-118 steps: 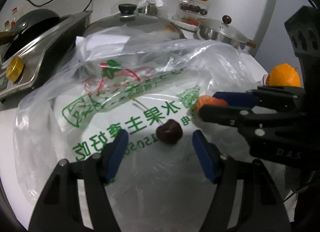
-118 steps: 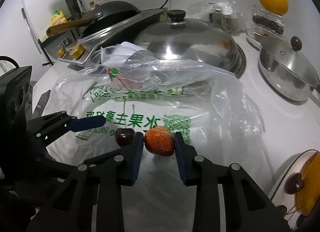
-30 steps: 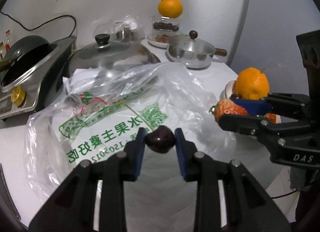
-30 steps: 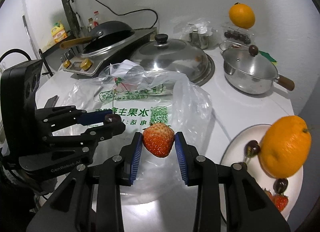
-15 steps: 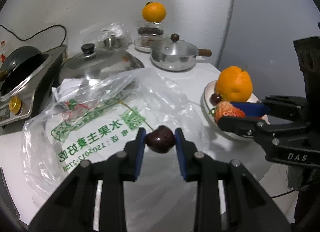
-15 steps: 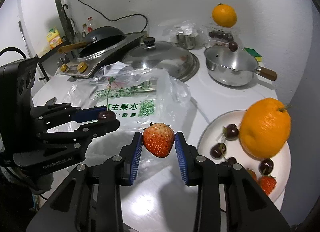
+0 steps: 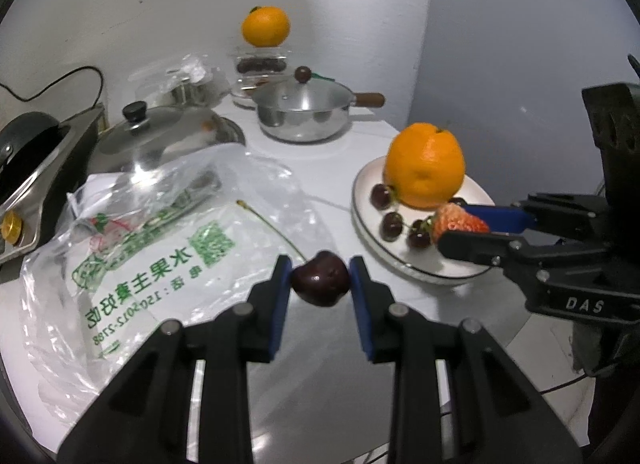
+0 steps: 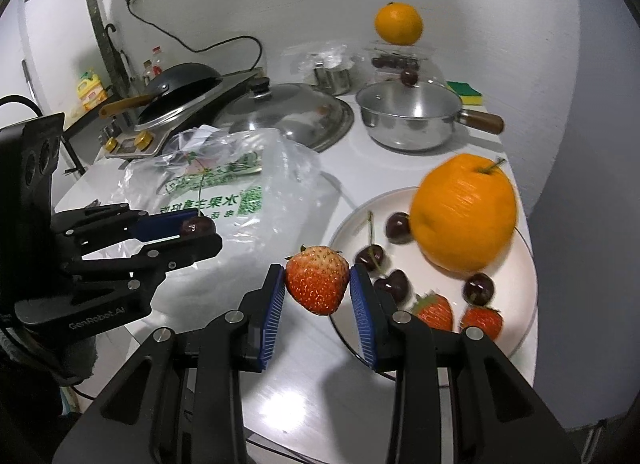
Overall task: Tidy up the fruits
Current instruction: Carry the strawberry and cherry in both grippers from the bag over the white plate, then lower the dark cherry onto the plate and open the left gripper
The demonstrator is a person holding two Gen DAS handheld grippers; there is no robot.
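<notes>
My left gripper (image 7: 320, 282) is shut on a dark cherry (image 7: 319, 284) and holds it above the plastic bag's (image 7: 160, 240) right edge; it also shows in the right wrist view (image 8: 200, 230). My right gripper (image 8: 317, 282) is shut on a red strawberry (image 8: 316, 279) at the left rim of the white plate (image 8: 516, 304). In the left wrist view the strawberry (image 7: 456, 220) hangs over the plate (image 7: 404, 264). On the plate lie an orange (image 8: 464, 216), several cherries (image 8: 370, 256) and two strawberries (image 8: 434, 310).
A steel pot with lid (image 8: 408, 120), a large pan lid (image 8: 288, 112) and a stove with a black pan (image 8: 176, 88) stand behind. A second orange (image 8: 398, 22) sits on a clear box at the back. The table's front edge is near.
Both grippers have moved right toward the plate, each carrying its fruit. The strawberry now hangs at the plate's rim; the plate fills more of both views.
</notes>
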